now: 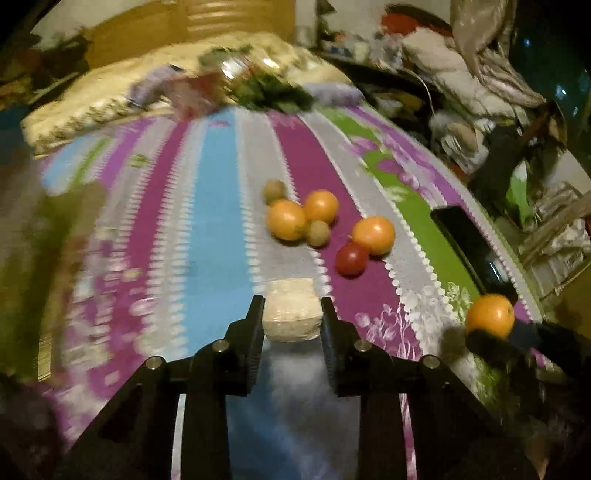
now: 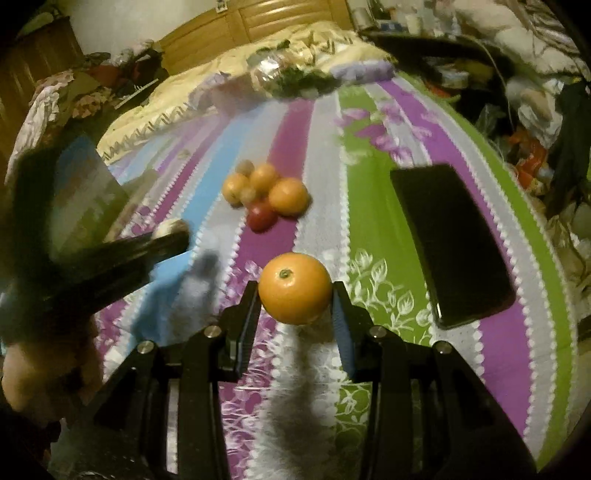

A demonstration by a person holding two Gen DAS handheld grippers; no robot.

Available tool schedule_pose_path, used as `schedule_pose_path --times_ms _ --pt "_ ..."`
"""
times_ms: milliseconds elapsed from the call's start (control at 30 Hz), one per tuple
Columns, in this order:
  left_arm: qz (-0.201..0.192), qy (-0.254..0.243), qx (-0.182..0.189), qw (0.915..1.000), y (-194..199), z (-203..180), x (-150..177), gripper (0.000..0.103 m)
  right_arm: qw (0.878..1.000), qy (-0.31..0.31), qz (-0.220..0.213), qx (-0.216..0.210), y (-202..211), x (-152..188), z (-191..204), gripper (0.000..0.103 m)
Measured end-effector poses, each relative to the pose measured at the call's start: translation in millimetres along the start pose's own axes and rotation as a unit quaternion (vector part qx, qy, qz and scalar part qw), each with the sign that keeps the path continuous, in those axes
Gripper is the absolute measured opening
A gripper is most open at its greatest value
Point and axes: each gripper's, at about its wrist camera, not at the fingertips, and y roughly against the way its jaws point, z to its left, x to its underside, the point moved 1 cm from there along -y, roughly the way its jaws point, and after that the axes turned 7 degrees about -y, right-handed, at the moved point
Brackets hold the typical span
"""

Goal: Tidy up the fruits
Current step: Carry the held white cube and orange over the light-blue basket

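an orange (image 2: pixel 294 287) is sitting between the two fingers of the right claw (image 2: pixel 295 295), stem end facing the camera, and the right claw is grasping it above the striped bedspread (image 2: pixel 369 155), over the place where a purple stripe is meeting a grey one. in the left wrist view the same orange (image 1: pixel 489 314) is showing at the right side, with the dark tip of the right claw (image 1: pixel 495 341) under it.

the left claw (image 1: pixel 291 314) is clenching on a pale, blocky fruit (image 1: pixel 291 309), both fingers pressing its sides, above the grey and blue stripes.

further toward the head of the bed, a cluster of fruit is lying on the bedspread: three oranges (image 1: pixel 286 220), two small greenish-brown round fruits (image 1: pixel 317 232) and a dark red fruit (image 1: pixel 351 259). the red one is touching the nearest orange of the cluster, and one small fruit is wedged against two oranges. the right wrist view is showing that cluster (image 2: pixel 266 195) packed tight near the middle of the bed.

a black phone (image 2: pixel 448 243) is lying flat on the green stripe, near the right edge of the bed, well apart from the cluster. a cream quilt (image 2: pixel 229 74) is bunching at the head of the bed, in front of a wooden headboard (image 2: pixel 258 26).
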Motion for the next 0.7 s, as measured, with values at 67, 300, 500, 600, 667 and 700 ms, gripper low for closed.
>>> schedule_pose_path --times_ms 67,300,500,600,667,700 --pt "-0.004 0.014 -0.016 0.9998 26 15 4 0.029 1.0 0.009 -0.005 0.001 11 -6 13 0.039" --pt "-0.024 0.085 -0.066 0.9939 130 84 21 0.029 0.998 0.056 -0.025 -0.031 47 -17 85 0.039" --pt "-0.046 0.119 -0.085 0.9881 194 133 38 0.029 0.993 0.089 -0.02 -0.069 58 -17 151 0.039" --pt "-0.056 0.14 -0.098 0.9838 220 160 49 0.029 0.991 0.104 -0.018 -0.087 60 -15 182 0.039" --pt "-0.062 0.153 -0.106 0.9806 233 175 56 0.029 0.988 0.116 -0.014 -0.098 61 -13 201 0.039" --pt "-0.066 0.162 -0.11 0.9784 241 184 61 0.029 0.987 0.125 -0.012 -0.103 61 -12 213 0.039"
